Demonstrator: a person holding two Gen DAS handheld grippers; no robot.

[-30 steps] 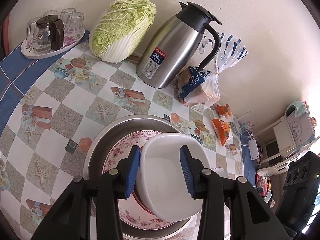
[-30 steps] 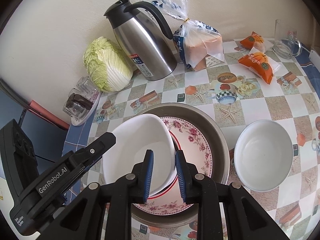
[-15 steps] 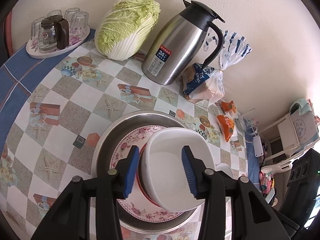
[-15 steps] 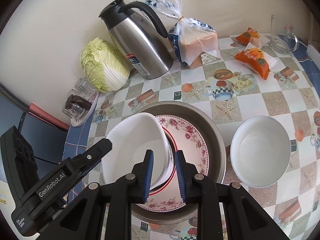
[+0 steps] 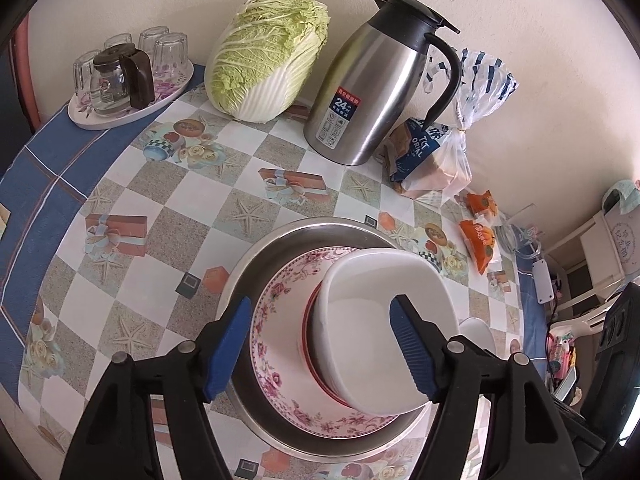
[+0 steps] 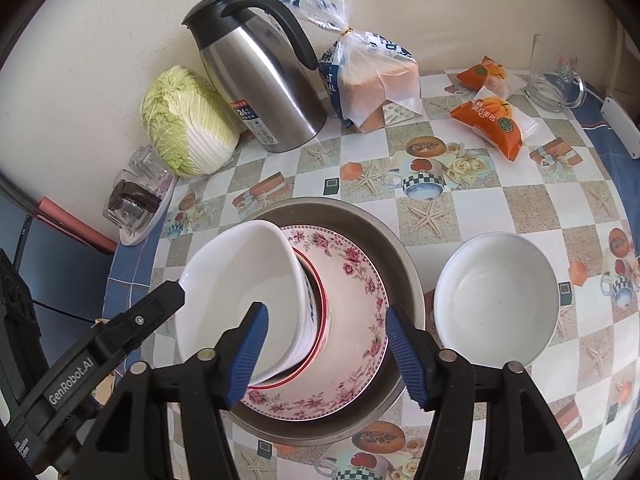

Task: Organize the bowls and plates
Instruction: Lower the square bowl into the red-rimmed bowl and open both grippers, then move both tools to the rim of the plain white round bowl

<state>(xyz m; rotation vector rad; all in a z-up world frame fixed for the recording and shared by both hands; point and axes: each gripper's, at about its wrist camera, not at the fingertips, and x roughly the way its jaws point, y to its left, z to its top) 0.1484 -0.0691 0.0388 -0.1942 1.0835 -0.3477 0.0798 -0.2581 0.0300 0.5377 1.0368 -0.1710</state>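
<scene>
Right wrist view: my right gripper point(image 6: 324, 350) and left gripper point(image 5: 320, 352) are opening, releasing the white square bowl point(image 6: 240, 300) onto the floral plate point(image 6: 352, 308); the round white bowl point(image 6: 496, 300) awaits stacking.

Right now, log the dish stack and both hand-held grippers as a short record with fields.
stack base: round steel basin on the checked tablecloth
middle: floral-rimmed pink plate inside the basin
top: square white bowl, tilted, on a red-rimmed dish
loose item: round white bowl beside the basin
left hand-held gripper: jaws opening, pads clear of the square bowl's rim
right hand-held gripper: jaws opening, pads either side of that bowl's wall, not pressing
</scene>
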